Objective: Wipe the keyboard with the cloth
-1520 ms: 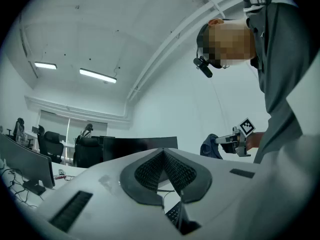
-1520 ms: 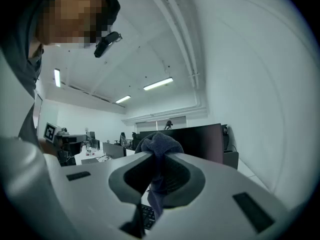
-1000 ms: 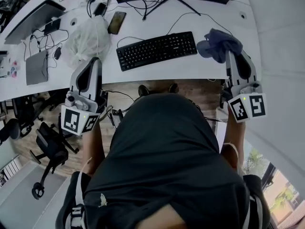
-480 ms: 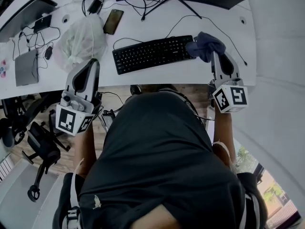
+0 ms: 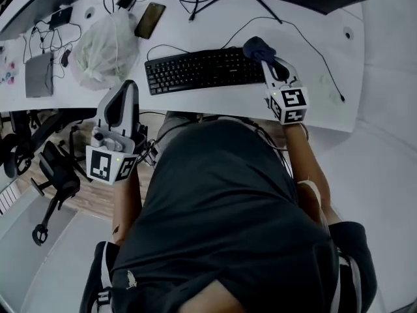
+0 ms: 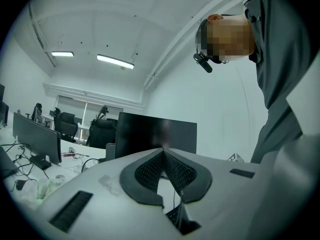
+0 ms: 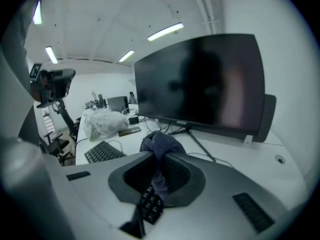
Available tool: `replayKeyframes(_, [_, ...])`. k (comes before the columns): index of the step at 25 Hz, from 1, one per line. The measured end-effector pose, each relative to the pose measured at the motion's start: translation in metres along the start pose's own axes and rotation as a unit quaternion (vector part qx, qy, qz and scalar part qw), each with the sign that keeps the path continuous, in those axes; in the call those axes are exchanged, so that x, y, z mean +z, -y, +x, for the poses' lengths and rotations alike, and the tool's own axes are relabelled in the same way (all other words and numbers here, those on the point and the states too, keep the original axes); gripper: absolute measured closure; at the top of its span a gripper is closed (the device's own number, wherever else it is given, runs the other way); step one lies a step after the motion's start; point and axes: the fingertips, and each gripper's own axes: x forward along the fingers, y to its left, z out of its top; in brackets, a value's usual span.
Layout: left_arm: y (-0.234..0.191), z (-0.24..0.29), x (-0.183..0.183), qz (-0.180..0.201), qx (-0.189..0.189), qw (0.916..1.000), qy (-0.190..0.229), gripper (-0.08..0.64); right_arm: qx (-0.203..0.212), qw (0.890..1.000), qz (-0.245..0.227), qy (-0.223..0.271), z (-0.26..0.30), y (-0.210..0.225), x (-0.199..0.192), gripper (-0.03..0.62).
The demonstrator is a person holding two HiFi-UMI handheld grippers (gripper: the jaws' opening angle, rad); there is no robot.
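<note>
A black keyboard (image 5: 203,70) lies on the white desk (image 5: 313,103), in front of a dark monitor (image 7: 200,79). My right gripper (image 5: 265,60) is shut on a dark blue cloth (image 5: 256,47), bunched at its tips over the keyboard's right end. In the right gripper view the cloth (image 7: 159,146) sticks up from between the jaws of that gripper (image 7: 159,171), with keys (image 7: 150,204) below them. My left gripper (image 5: 124,100) hangs off the desk's near edge, left of the keyboard, pointing up. In the left gripper view its jaws (image 6: 162,156) meet with nothing between them.
A crumpled plastic bag (image 5: 104,41) and a phone (image 5: 149,20) lie left of and behind the keyboard. Cables (image 5: 195,5) run under the monitor. A laptop (image 5: 32,8) and grey pad (image 5: 40,74) sit far left. Office chairs (image 5: 52,168) stand by the floor at the left.
My right gripper has carried the cloth leftward from the desk's right side onto the keyboard's right end. The left gripper has stayed near the desk edge.
</note>
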Motion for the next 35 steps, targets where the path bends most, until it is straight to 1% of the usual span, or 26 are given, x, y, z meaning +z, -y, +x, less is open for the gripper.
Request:
replayKeyframes(2, [0.011, 0.001, -0.008, -0.003, 0.005, 0.9999, -0.011, 0.555, 0.039, 0.998, -0.015, -0.050, 0.026, -0.017, -0.036, 0.559])
replayKeyframes(3, [0.016, 0.000, -0.010, -0.004, 0.005, 0.9998, -0.018, 0.555, 0.060, 0.995, -0.013, -0.079, 0.034, -0.029, -0.057, 0.558])
replayKeyframes(6, [0.025, 0.003, -0.011, 0.001, 0.001, 0.9995, -0.030, 0.555, 0.123, 0.979, 0.030, -0.158, 0.036, -0.072, -0.109, 0.558])
replayKeyframes(8, [0.025, 0.005, -0.008, 0.004, 0.001, 0.9994, -0.033, 0.555, 0.166, 0.967, 0.050, -0.187, 0.028, -0.100, -0.130, 0.559])
replayKeyframes(9, [0.023, 0.005, -0.007, 0.004, 0.003, 0.9994, -0.035, 0.555, 0.180, 0.964, 0.053, -0.191, 0.026, -0.107, -0.136, 0.559])
replayKeyframes(10, [0.022, 0.007, -0.008, 0.003, 0.004, 0.9993, -0.036, 0.555, 0.182, 0.963, 0.054, -0.190, 0.027, -0.104, -0.138, 0.559])
replayKeyframes(11, [0.021, 0.008, -0.010, 0.001, 0.006, 0.9993, -0.038, 0.555, 0.171, 0.966, 0.057, -0.187, 0.032, -0.092, -0.138, 0.558])
replayKeyframes(14, [0.025, 0.008, -0.018, -0.003, 0.001, 0.9989, -0.047, 0.555, 0.098, 0.978, 0.086, -0.165, 0.056, -0.027, -0.122, 0.560])
replayKeyframes(15, [0.027, 0.008, -0.020, -0.002, -0.001, 0.9988, -0.049, 0.555, 0.074, 0.980, 0.095, -0.159, 0.063, -0.005, -0.117, 0.560])
replayKeyframes(16, [0.029, 0.009, -0.021, -0.002, -0.003, 0.9988, -0.049, 0.555, 0.056, 0.980, 0.103, -0.160, 0.068, 0.012, -0.114, 0.560])
replayKeyframes(17, [0.031, 0.011, -0.021, -0.003, -0.004, 0.9988, -0.049, 0.555, 0.048, 0.978, 0.115, -0.166, 0.070, 0.021, -0.113, 0.559])
replayKeyframes(18, [0.032, 0.012, -0.020, -0.003, -0.004, 0.9989, -0.047, 0.555, 0.052, 0.974, 0.129, -0.176, 0.068, 0.020, -0.115, 0.560])
replayKeyframes(19, [0.032, 0.013, -0.018, -0.003, -0.004, 0.9990, -0.045, 0.555, 0.068, 0.970, 0.140, -0.189, 0.064, 0.008, -0.119, 0.560])
replayKeyframes(20, [0.032, 0.013, -0.017, -0.002, -0.004, 0.9990, -0.044, 0.555, 0.094, 0.964, 0.140, -0.205, 0.056, -0.013, -0.125, 0.560])
replayKeyframes(22, [0.032, 0.013, -0.018, -0.003, -0.004, 0.9991, -0.043, 0.555, 0.156, 0.952, 0.120, -0.235, 0.040, -0.063, -0.144, 0.560])
replayKeyframes(23, [0.031, 0.012, -0.020, -0.005, -0.003, 0.9990, -0.044, 0.555, 0.179, 0.946, 0.111, -0.247, 0.036, -0.080, -0.154, 0.560])
replayKeyframes(24, [0.031, 0.012, -0.022, -0.006, -0.003, 0.9989, -0.046, 0.555, 0.192, 0.942, 0.108, -0.254, 0.035, -0.088, -0.159, 0.560])
replayKeyframes(25, [0.031, 0.012, -0.023, -0.007, -0.003, 0.9988, -0.049, 0.555, 0.196, 0.940, 0.111, -0.255, 0.039, -0.088, -0.160, 0.560])
replayKeyframes(26, [0.031, 0.012, -0.024, -0.007, -0.004, 0.9987, -0.050, 0.555, 0.192, 0.942, 0.119, -0.247, 0.046, -0.080, -0.154, 0.560])
replayKeyframes(27, [0.030, 0.013, -0.024, -0.008, -0.006, 0.9986, -0.051, 0.555, 0.179, 0.948, 0.127, -0.233, 0.055, -0.066, -0.143, 0.559])
replayKeyframes(29, [0.031, 0.016, -0.025, -0.007, -0.009, 0.9986, -0.052, 0.555, 0.135, 0.962, 0.135, -0.196, 0.069, -0.030, -0.115, 0.560])
replayKeyframes(30, [0.031, 0.018, -0.025, -0.007, -0.011, 0.9986, -0.052, 0.555, 0.113, 0.967, 0.140, -0.183, 0.074, -0.012, -0.105, 0.560])
replayKeyframes(31, [0.032, 0.019, -0.025, -0.006, -0.012, 0.9986, -0.052, 0.555, 0.097, 0.968, 0.147, -0.177, 0.075, 0.000, -0.098, 0.560])
replayKeyframes(32, [0.032, 0.020, -0.024, -0.006, -0.013, 0.9986, -0.051, 0.555, 0.091, 0.968, 0.154, -0.178, 0.074, 0.005, -0.097, 0.560])
replayKeyframes(33, [0.032, 0.021, -0.024, -0.006, -0.013, 0.9986, -0.051, 0.555, 0.096, 0.964, 0.160, -0.188, 0.071, 0.000, -0.102, 0.560])
replayKeyframes(35, [0.032, 0.021, -0.025, -0.009, -0.012, 0.9987, -0.050, 0.555, 0.130, 0.955, 0.161, -0.215, 0.061, -0.031, -0.125, 0.560])
